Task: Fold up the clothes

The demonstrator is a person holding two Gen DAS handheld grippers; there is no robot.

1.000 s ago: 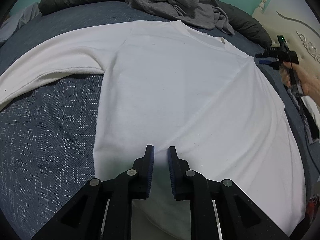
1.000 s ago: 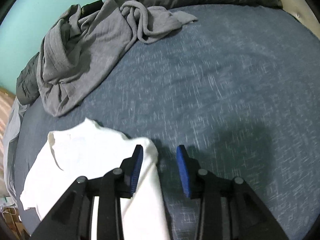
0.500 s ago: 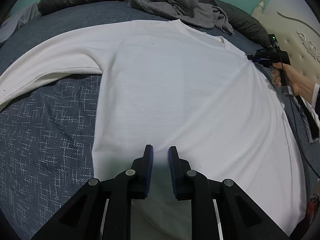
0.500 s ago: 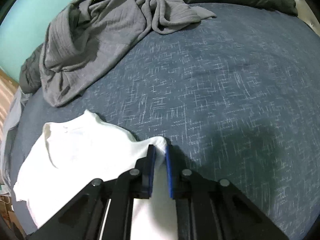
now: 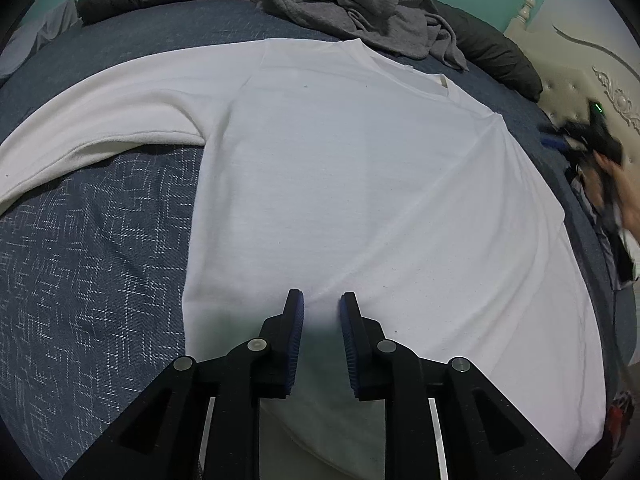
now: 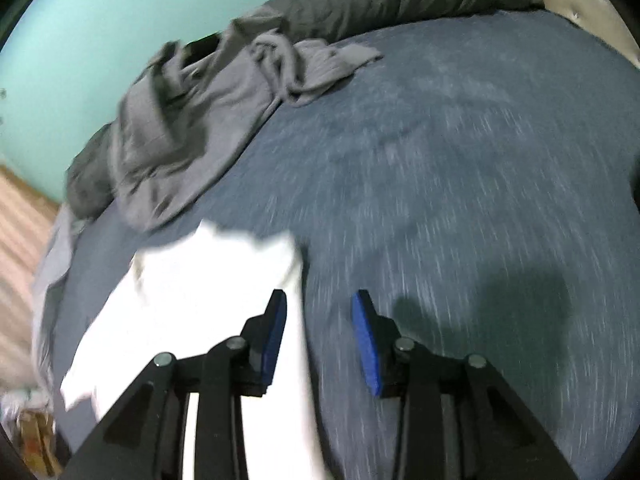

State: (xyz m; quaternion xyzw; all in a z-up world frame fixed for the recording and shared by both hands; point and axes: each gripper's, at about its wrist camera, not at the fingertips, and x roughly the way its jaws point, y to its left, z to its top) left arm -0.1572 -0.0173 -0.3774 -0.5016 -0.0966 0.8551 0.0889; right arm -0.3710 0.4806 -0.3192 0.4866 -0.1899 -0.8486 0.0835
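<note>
Both of my claws matter here, but only the right one has changed. Half a second ago my right claw (image 6: 319,316) was pinched onto the shoulder corner of the white shirt (image 5: 360,184); now its blue pads (image 6: 276,332) stand spread wide with nothing between them, and the shirt's edge lies just beside the left-hand pad on the blue bedspread (image 6: 460,160). The right wrist view is smeared with motion, so I judge I am pulling away after letting go. From the left wrist view that claw (image 5: 576,140) sits off the shoulder, near the cream headboard (image 5: 568,92), blurred along with my hand (image 5: 624,192).

My left claw (image 5: 321,304) has barely shifted: it hovers low over the hem with its pads a little apart, gripping nothing that I can see.

The shirt lies face-flat across the bed, one long sleeve (image 5: 100,128) stretched out to the side, collar toward the grey garment (image 5: 352,4) heaped beyond it. To my eye the smoothing is done and no fold is yet made; the sleeve likely comes in first.
</note>
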